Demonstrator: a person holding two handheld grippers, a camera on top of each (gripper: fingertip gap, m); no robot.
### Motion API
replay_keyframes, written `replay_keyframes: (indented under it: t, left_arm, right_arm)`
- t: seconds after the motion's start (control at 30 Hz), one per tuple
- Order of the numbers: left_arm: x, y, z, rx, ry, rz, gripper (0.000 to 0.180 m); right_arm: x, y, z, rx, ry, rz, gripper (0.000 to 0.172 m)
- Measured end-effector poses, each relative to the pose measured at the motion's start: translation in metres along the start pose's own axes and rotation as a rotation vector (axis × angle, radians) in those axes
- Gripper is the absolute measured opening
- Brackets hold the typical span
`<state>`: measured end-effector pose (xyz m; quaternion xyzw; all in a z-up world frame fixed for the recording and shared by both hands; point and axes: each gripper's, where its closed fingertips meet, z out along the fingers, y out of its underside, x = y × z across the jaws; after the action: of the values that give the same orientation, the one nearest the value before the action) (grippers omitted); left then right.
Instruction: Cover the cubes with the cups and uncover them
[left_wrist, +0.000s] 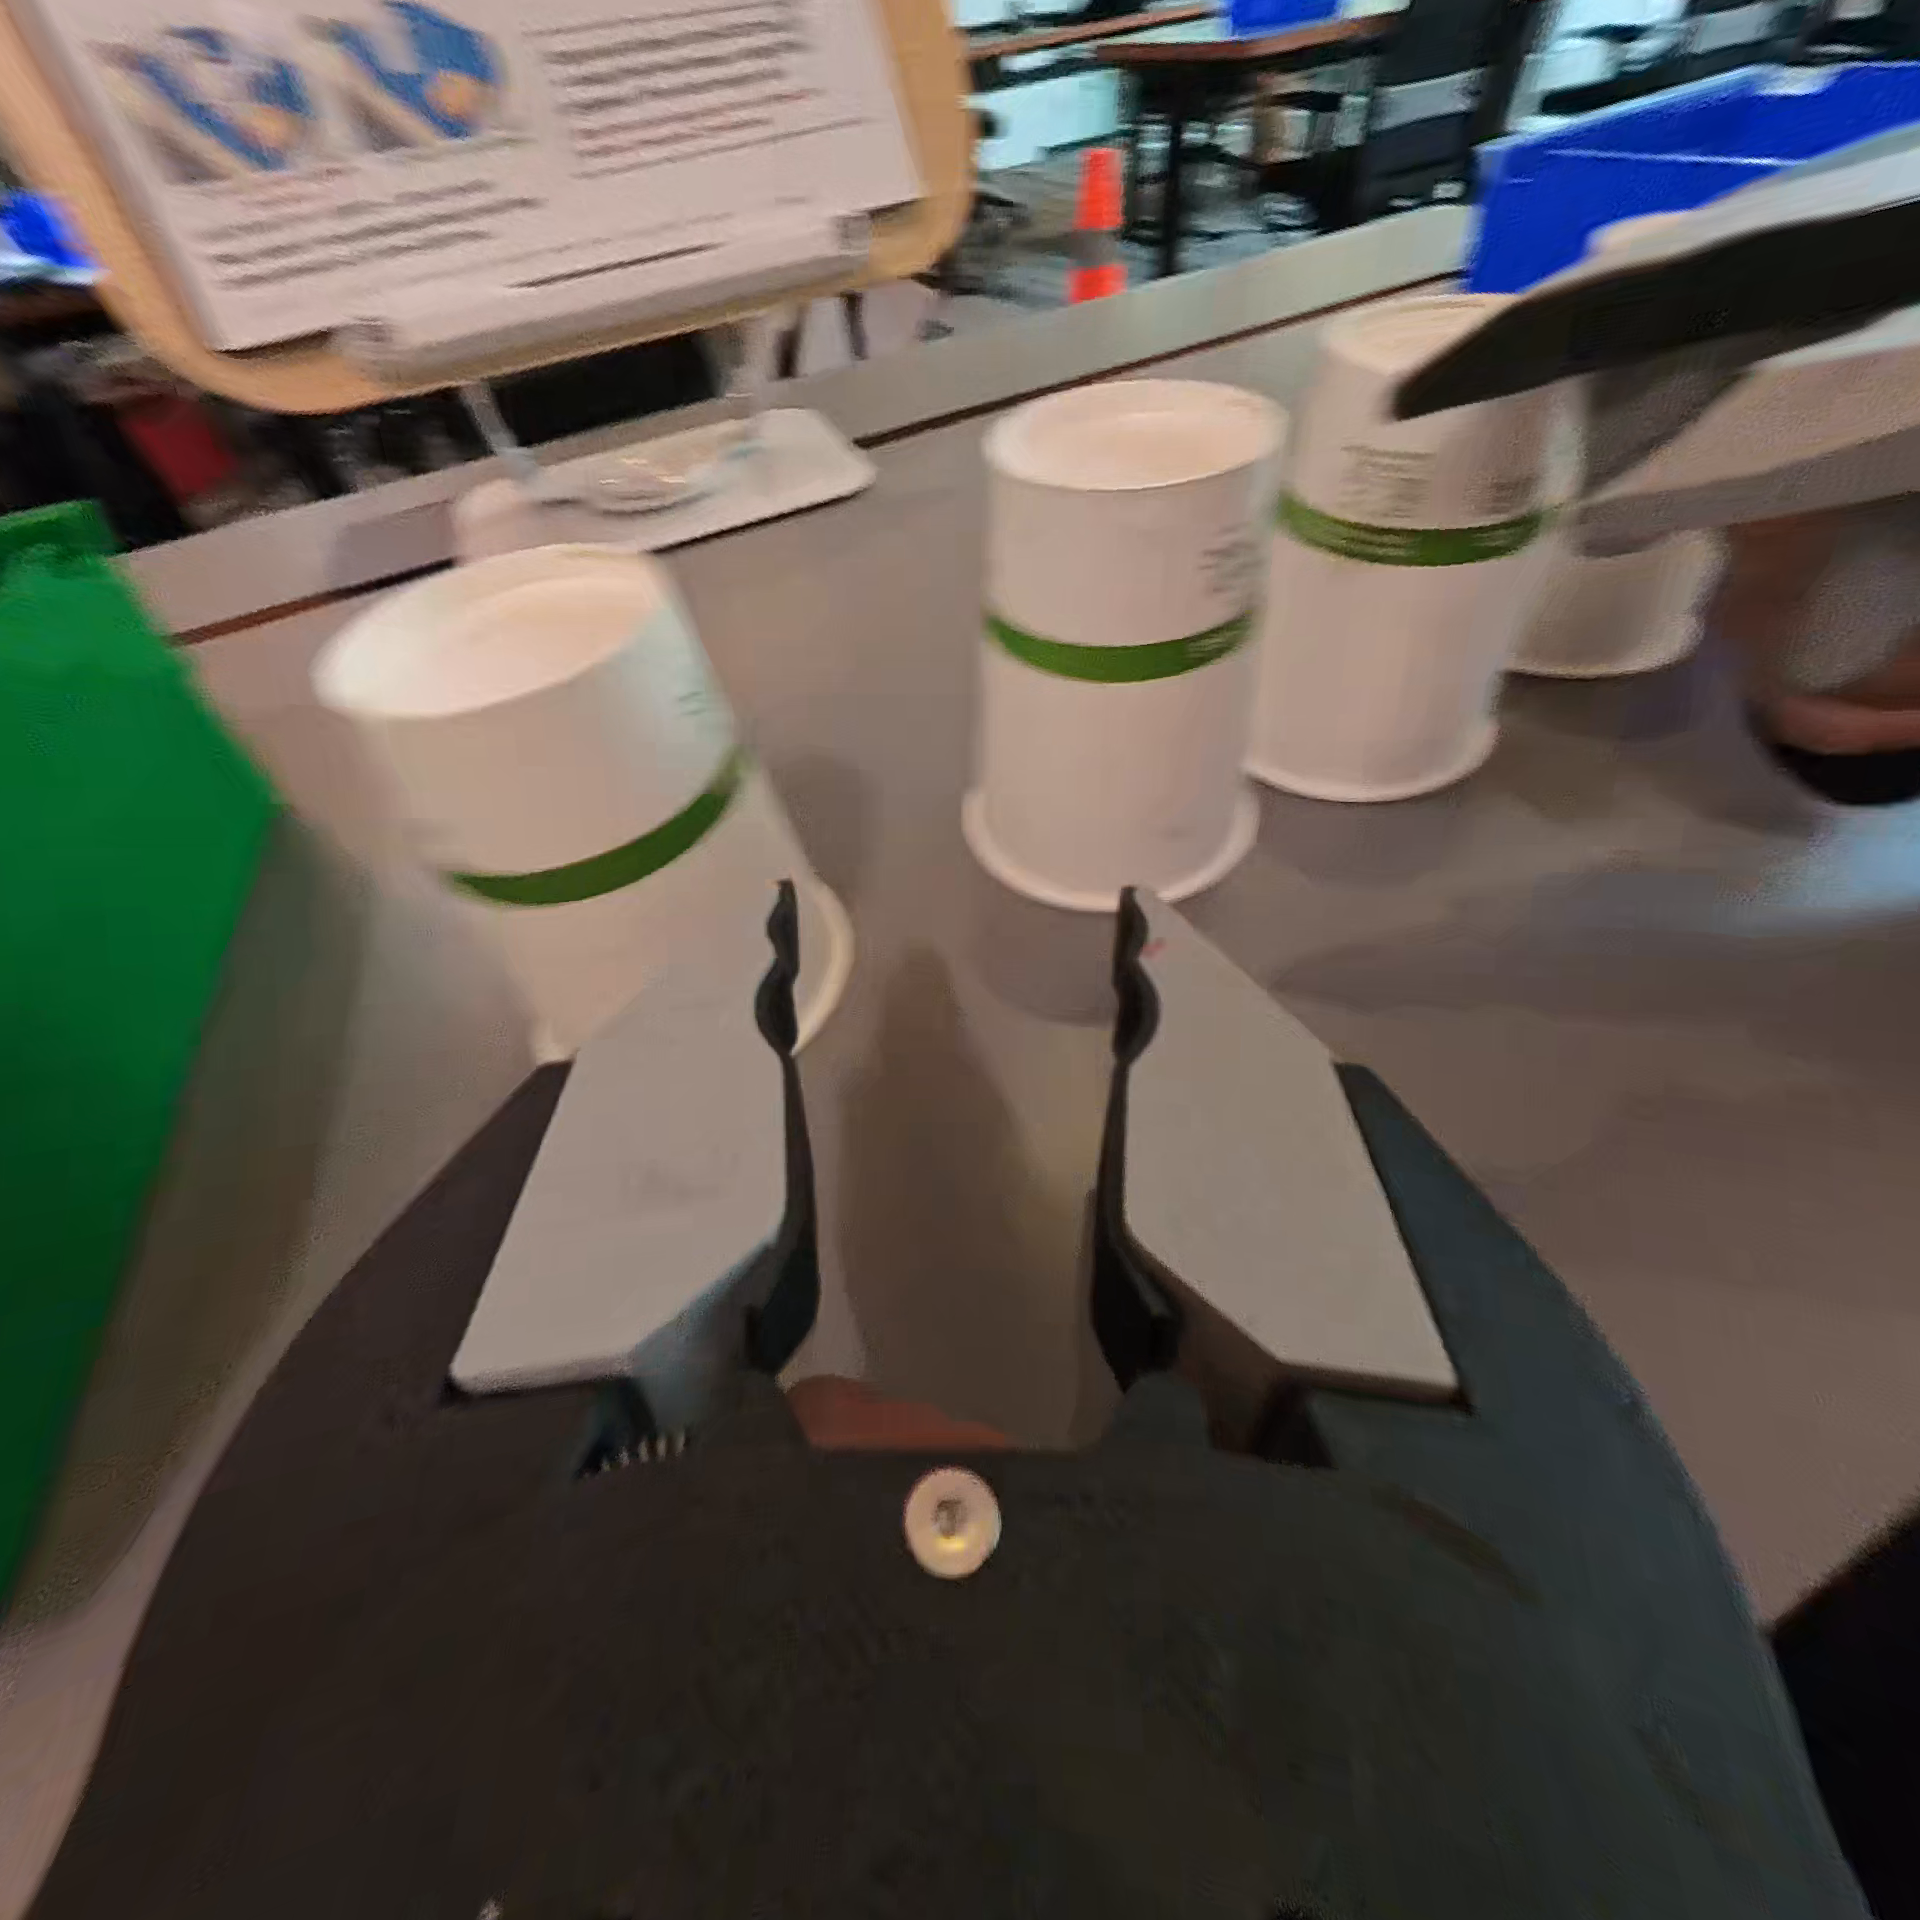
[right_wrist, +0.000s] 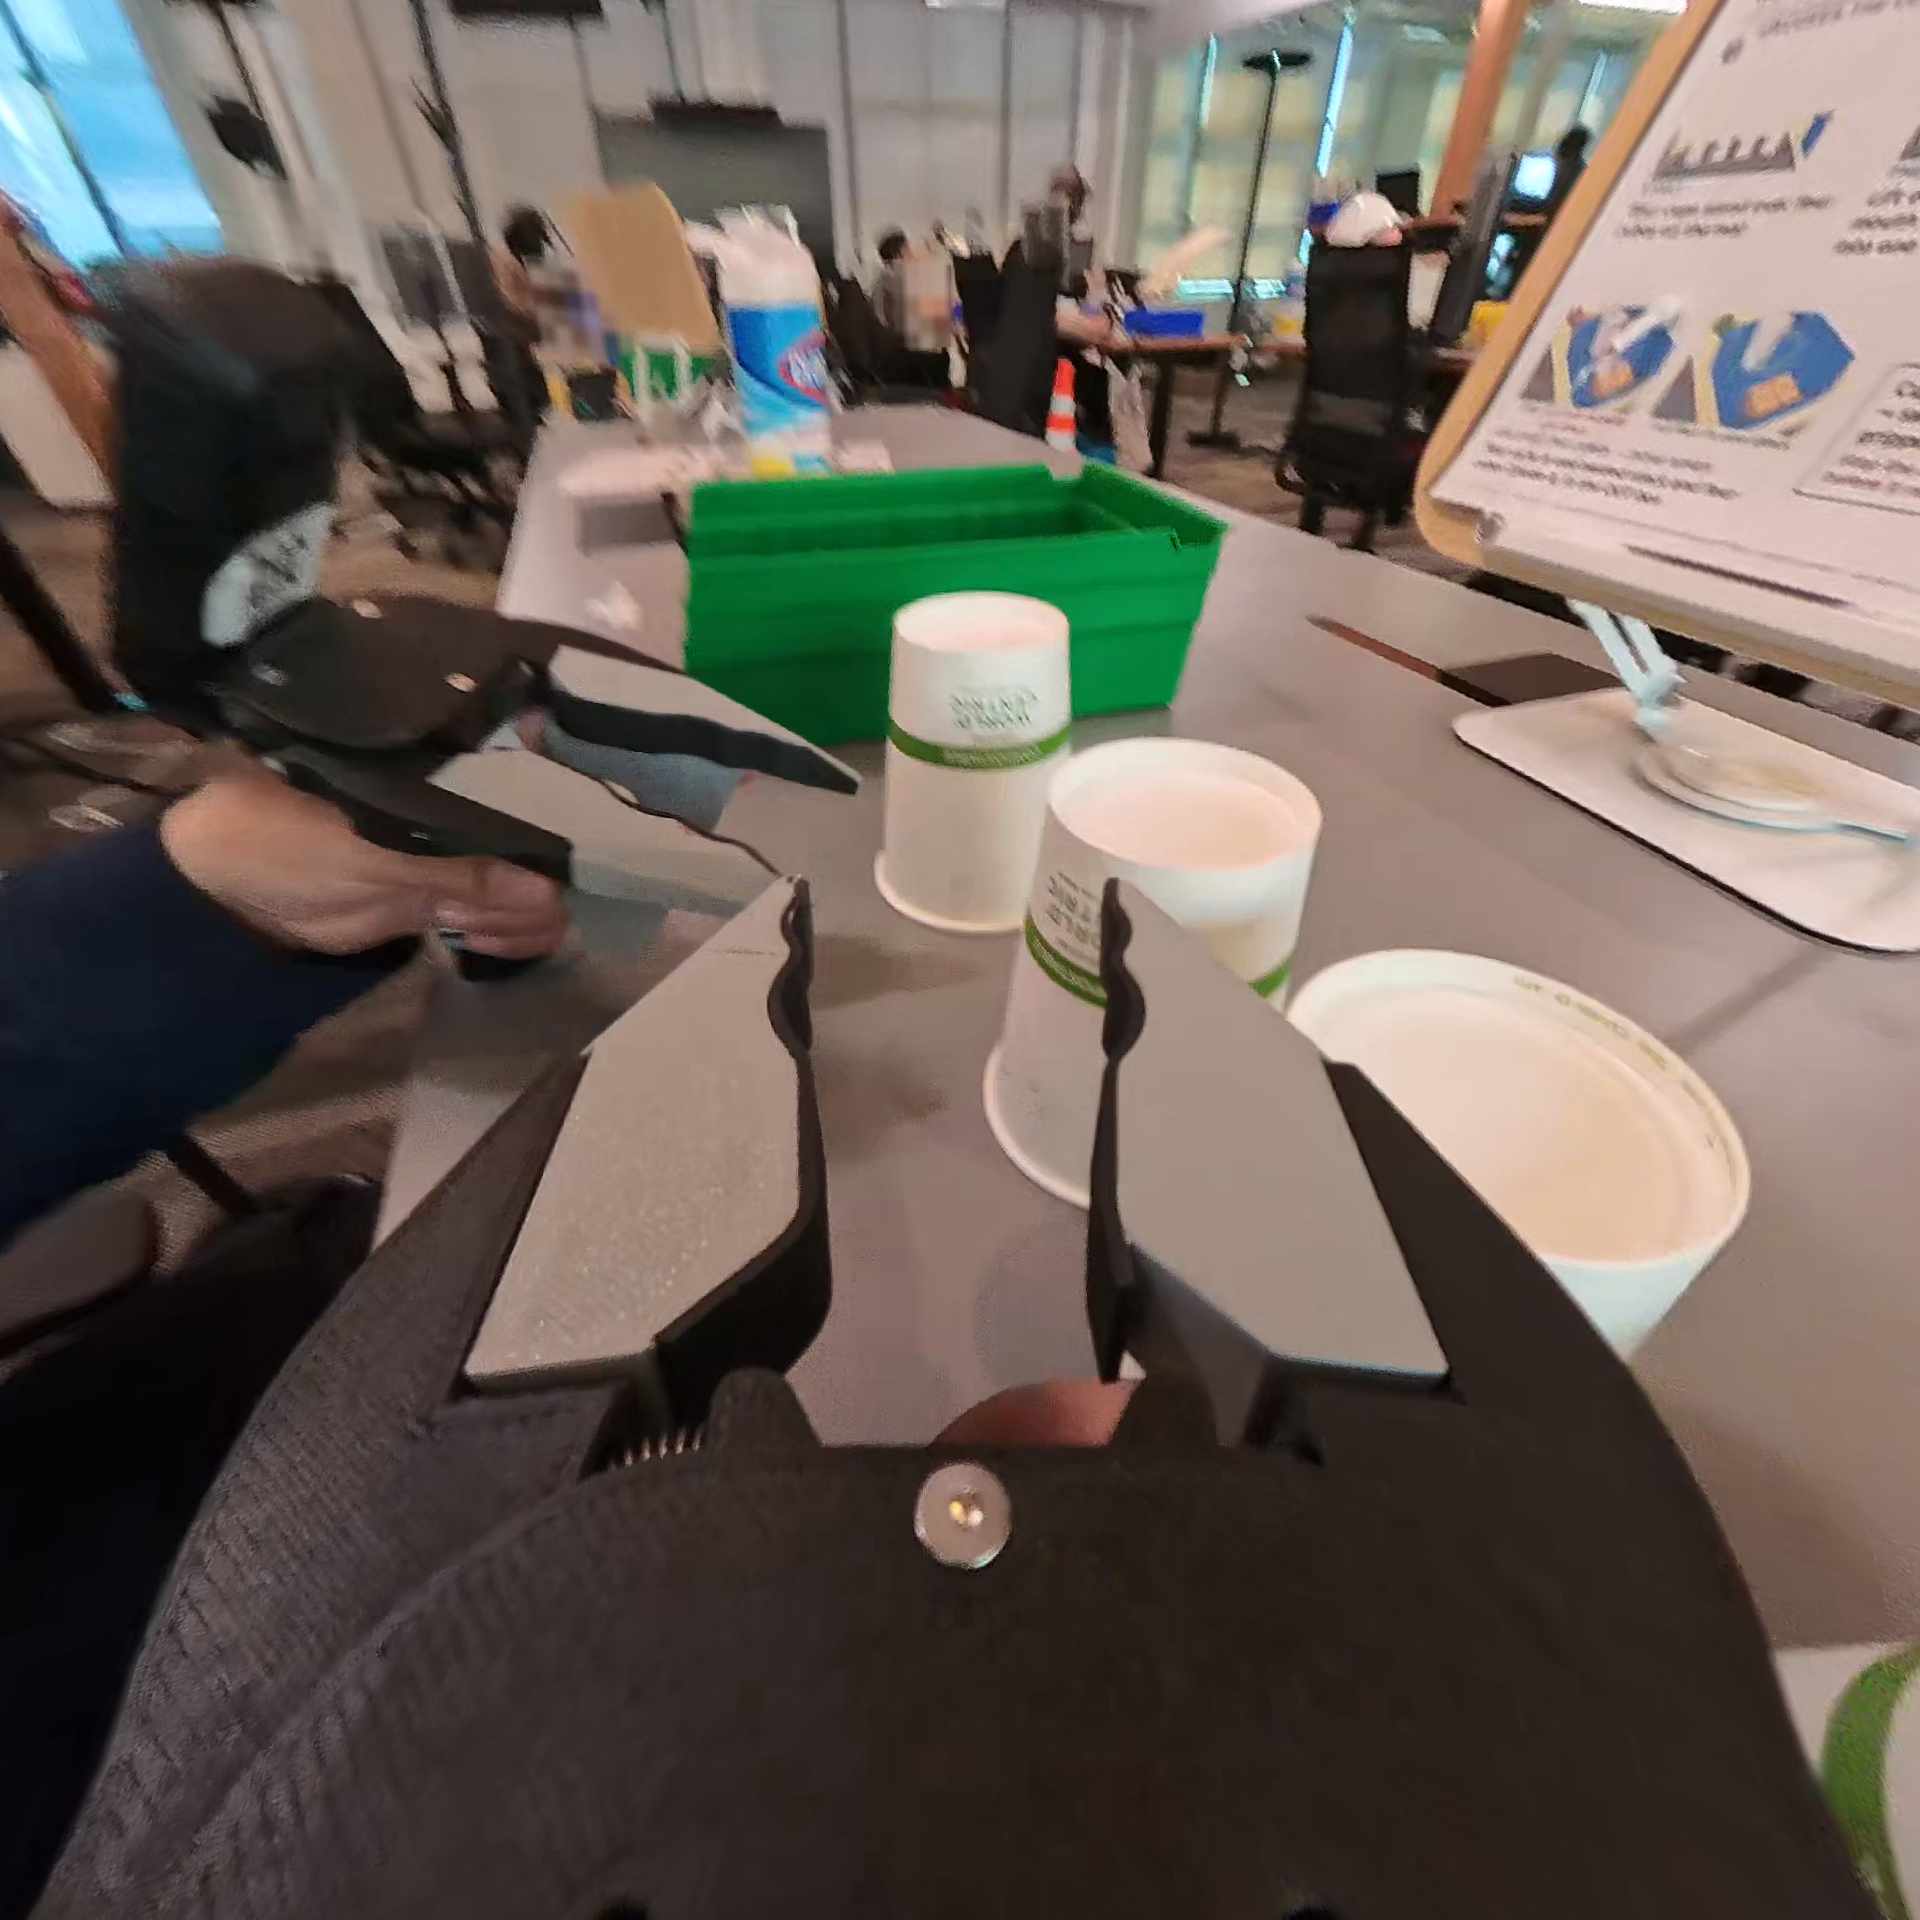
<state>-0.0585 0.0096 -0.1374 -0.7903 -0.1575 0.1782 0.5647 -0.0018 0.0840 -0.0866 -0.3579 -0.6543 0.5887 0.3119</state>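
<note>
While blurred, grey table, seemingly busy office

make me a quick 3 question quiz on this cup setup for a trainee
1. True or false: the paper cups on the grey table stand upside down.
2. What colour is the band around each cup? A) blue B) green C) red
3. Fill in: the jaws of the left gripper hold ____.

Key:
1. True; their rims rest on the table.
2. B
3. Nothing; the jaws are apart over bare table, between two cups, as are those of the right gripper.
</note>
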Motion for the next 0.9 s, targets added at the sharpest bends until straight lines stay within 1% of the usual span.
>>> replay_keyframes:
  t: [0.03,0.1,0.17,0.2,0.23,0.3,0.4,0.43,0.5,0.57,0.6,0.67,0.73,0.77,0.8,0.87,0.9]
  left_arm:
    - [0.015,-0.001,0.008,-0.015,0.065,0.019,0.053]
    - [0.035,0.0,0.026,-0.063,0.141,0.065,0.054]
    - [0.053,-0.001,0.043,-0.098,0.212,0.08,0.054]
    - [0.06,0.0,0.051,-0.117,0.237,0.076,0.054]
    - [0.061,-0.002,0.058,-0.128,0.225,0.065,0.057]
    - [0.052,-0.011,0.07,-0.097,0.136,0.047,0.062]
    - [0.025,-0.022,0.082,-0.047,-0.056,0.042,0.065]
    - [0.02,-0.024,0.084,-0.035,-0.091,0.042,0.07]
    - [0.009,-0.028,0.084,-0.014,-0.169,0.051,0.064]
    - [0.004,-0.037,0.075,0.053,-0.221,0.053,0.061]
    - [0.008,-0.042,0.07,0.091,-0.21,0.045,0.057]
    - [0.02,-0.049,0.064,0.129,-0.169,0.05,0.056]
    - [0.036,-0.064,0.062,0.169,-0.11,0.102,0.057]
    - [0.044,-0.073,0.062,0.183,-0.082,0.132,0.042]
    - [0.05,-0.082,0.063,0.194,-0.051,0.177,0.035]
    - [0.057,-0.097,0.068,0.173,-0.001,0.273,0.049]
    - [0.059,-0.1,0.072,0.143,0.029,0.322,0.049]
  right_arm:
    - [0.004,0.007,0.002,-0.034,0.028,-0.02,0.052]
    - [0.015,0.023,0.007,-0.111,0.097,-0.04,0.051]
    - [0.022,0.033,0.008,-0.163,0.13,-0.047,0.047]
    - [0.023,0.035,0.007,-0.169,0.133,-0.047,0.046]
    - [0.022,0.035,0.007,-0.17,0.127,-0.046,0.048]
    - [0.021,0.031,0.006,-0.157,0.124,-0.051,0.048]
    - [0.025,0.026,0.003,-0.137,0.156,-0.087,0.046]
    - [0.025,0.026,0.002,-0.14,0.164,-0.102,0.047]
    - [0.024,0.026,0.003,-0.146,0.174,-0.132,0.049]
    - [0.022,0.023,0.003,-0.132,0.179,-0.165,0.048]
    - [0.021,0.021,0.003,-0.125,0.185,-0.18,0.048]
    - [0.021,0.015,0.001,-0.099,0.187,-0.186,0.048]
    - [0.018,0.01,-0.001,-0.069,0.172,-0.165,0.047]
    - [0.017,0.008,-0.002,-0.057,0.162,-0.152,0.043]
    - [0.017,0.006,-0.002,-0.046,0.155,-0.14,0.044]
    - [0.016,0.003,-0.004,-0.031,0.134,-0.118,0.048]
    - [0.013,0.002,-0.004,-0.02,0.115,-0.108,0.049]
